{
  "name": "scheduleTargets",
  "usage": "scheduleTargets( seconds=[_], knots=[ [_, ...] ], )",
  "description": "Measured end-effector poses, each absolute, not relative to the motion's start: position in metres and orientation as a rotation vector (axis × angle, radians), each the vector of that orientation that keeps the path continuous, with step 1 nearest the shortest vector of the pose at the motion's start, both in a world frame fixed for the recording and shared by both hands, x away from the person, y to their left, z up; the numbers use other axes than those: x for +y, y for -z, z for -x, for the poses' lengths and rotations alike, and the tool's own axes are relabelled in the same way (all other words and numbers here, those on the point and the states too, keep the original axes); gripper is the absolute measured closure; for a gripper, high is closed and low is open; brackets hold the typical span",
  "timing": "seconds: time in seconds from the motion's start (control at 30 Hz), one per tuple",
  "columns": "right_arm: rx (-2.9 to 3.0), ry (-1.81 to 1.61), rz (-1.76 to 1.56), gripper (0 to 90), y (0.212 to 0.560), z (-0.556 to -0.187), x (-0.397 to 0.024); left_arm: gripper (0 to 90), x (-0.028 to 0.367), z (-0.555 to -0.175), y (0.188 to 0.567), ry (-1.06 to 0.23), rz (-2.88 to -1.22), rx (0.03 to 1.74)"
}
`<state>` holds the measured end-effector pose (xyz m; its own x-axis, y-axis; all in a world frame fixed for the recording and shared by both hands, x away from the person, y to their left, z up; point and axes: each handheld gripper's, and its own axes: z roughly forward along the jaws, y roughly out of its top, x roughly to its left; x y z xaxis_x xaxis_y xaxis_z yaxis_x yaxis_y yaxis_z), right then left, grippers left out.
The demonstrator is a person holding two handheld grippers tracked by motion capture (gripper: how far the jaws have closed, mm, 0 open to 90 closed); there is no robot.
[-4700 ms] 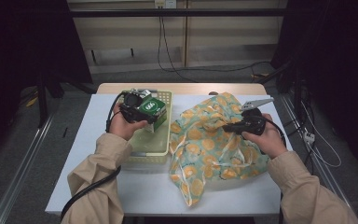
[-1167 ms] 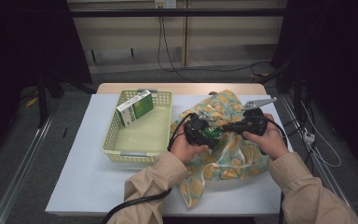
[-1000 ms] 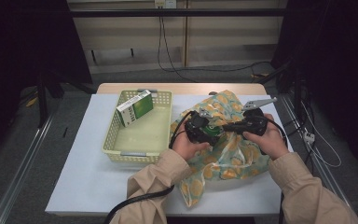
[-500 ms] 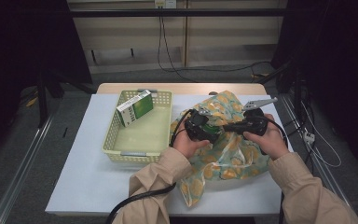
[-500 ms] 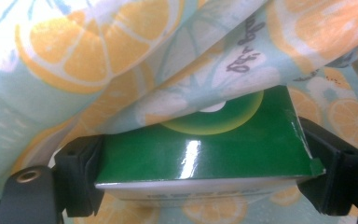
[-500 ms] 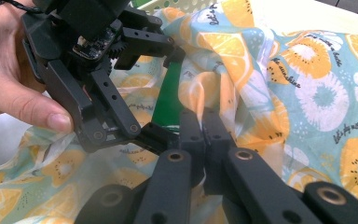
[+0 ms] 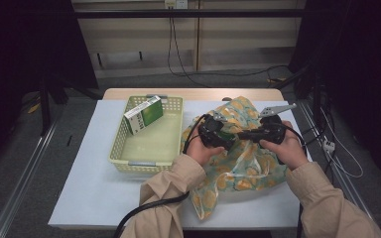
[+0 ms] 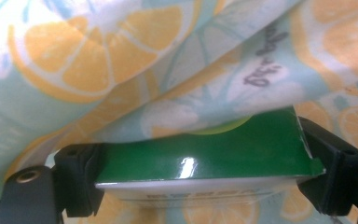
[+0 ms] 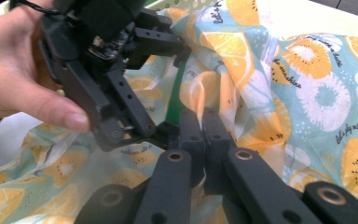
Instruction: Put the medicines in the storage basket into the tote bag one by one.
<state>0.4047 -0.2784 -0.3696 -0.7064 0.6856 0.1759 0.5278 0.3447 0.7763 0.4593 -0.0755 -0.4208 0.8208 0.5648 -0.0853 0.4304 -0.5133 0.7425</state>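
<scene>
At your far left, well apart from both grippers, a pale yellow-green basket [image 7: 144, 148] sits on the white table [image 7: 89, 193] with one green-and-white box [image 7: 143, 114] leaning against its far corner.

Your left gripper [image 7: 217, 136] is clamped across a second green box [image 8: 205, 151]. In the left gripper view the box spans the whole gap between the two black jaws, a pad pressed flat against each end. Its upper face is glossy dark green and catches a bright spot of light; the edge facing the camera is white with small print too blurred to read. The right corner of the green face looks slightly torn or dog-eared. A yellow-green patch peeks out where the far edge meets the cloth.

The box's far end is tucked under the mouth of the fabric bag [image 7: 243, 163], which drapes over it just beyond the jaws. The bag is light blue, printed with orange slices, white flowers and short lines of script, and it lies crumpled under and around both grippers.

Your right gripper [image 9: 204, 135] has its jaws pressed together, pinching a fold of the bag's edge just beside the box, close against the left gripper's fingers.
</scene>
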Motion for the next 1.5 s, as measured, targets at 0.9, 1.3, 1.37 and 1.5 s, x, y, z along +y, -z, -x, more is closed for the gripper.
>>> scheduleTargets(
  seconds=[0.9, 1.3, 1.37, 1.5],
  knots=[
    [2.383, -1.251, -1.169, 89.9, 0.372, -0.41, -0.284, 9.2, -0.059, -0.454, 0.407, -0.141, -2.204, 0.693],
    [2.394, -1.219, -1.156, 89.8, 0.373, -0.409, -0.277, 8.4, -0.02, -0.426, 0.371, -0.047, -2.203, 0.62],
    [2.398, -1.216, -1.151, 89.8, 0.373, -0.408, -0.276, 8.3, -0.013, -0.424, 0.366, -0.055, -2.201, 0.615],
    [2.399, -1.213, -1.147, 89.8, 0.372, -0.407, -0.275, 6.9, 0.003, -0.425, 0.356, -0.066, -2.192, 0.626]
  ],
)
